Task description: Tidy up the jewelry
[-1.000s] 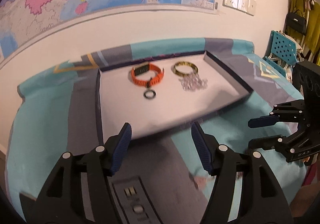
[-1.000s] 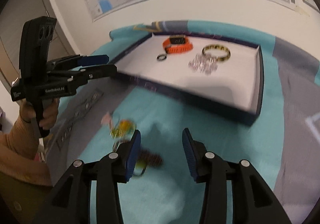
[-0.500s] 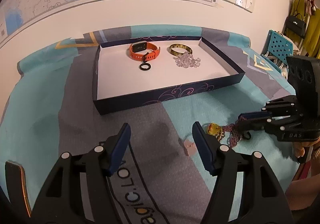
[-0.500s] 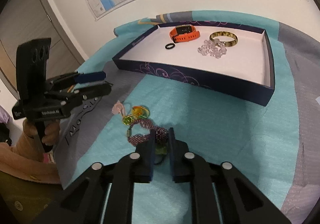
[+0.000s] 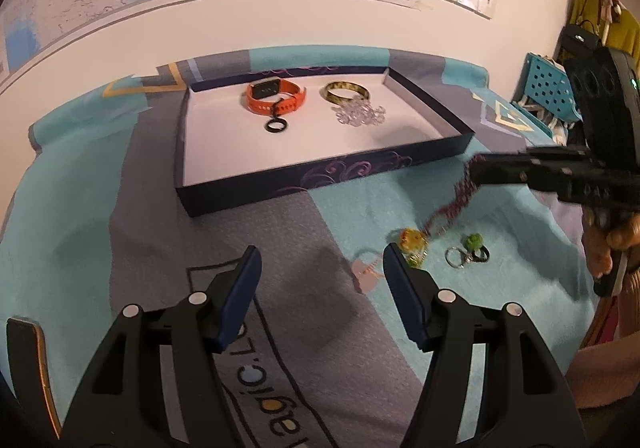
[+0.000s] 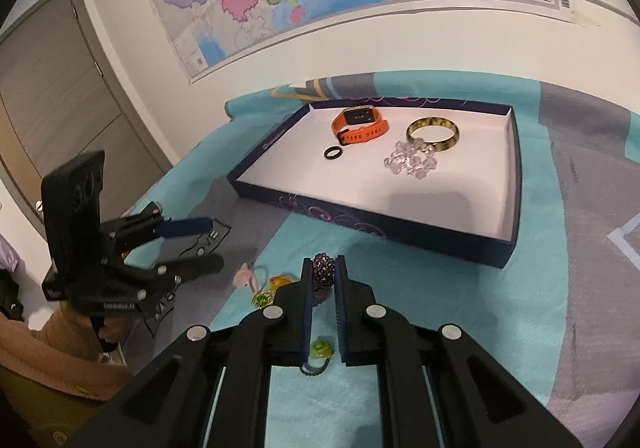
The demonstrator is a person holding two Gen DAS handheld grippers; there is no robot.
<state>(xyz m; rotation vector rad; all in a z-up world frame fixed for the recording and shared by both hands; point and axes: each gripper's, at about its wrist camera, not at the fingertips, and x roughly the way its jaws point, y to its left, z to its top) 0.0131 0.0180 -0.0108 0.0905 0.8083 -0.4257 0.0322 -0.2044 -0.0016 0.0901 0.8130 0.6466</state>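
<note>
Lettering printed on the grey strip of the teal cloth reads partly "agic.L" upside down between the fingers of the left gripper, and the right wrist view shows "OVE" and "Mo" on the same strip; the rest is cut off. White text on the left gripper's body is too blurred to read. That left gripper hovers over the cloth with its blue-padded jaws spread wide and nothing between them.

Behind it sits a shallow dark blue tray with purple scrollwork on its outer wall and a white floor. Inside, from left to right near the far wall: an orange watch, a small black ring just in front of it, a gold patterned bangle, and a clear crystal bead bracelet touching the bangle's near side.

On the cloth in front of the tray lie a pale pink charm, a yellow-orange bead piece, and a green-topped ring beside a small silver ring.

At the right, the right gripper is clamped on a purple beaded bracelet, which hangs from its tips above the cloth, just outside the tray's near right corner.
</note>
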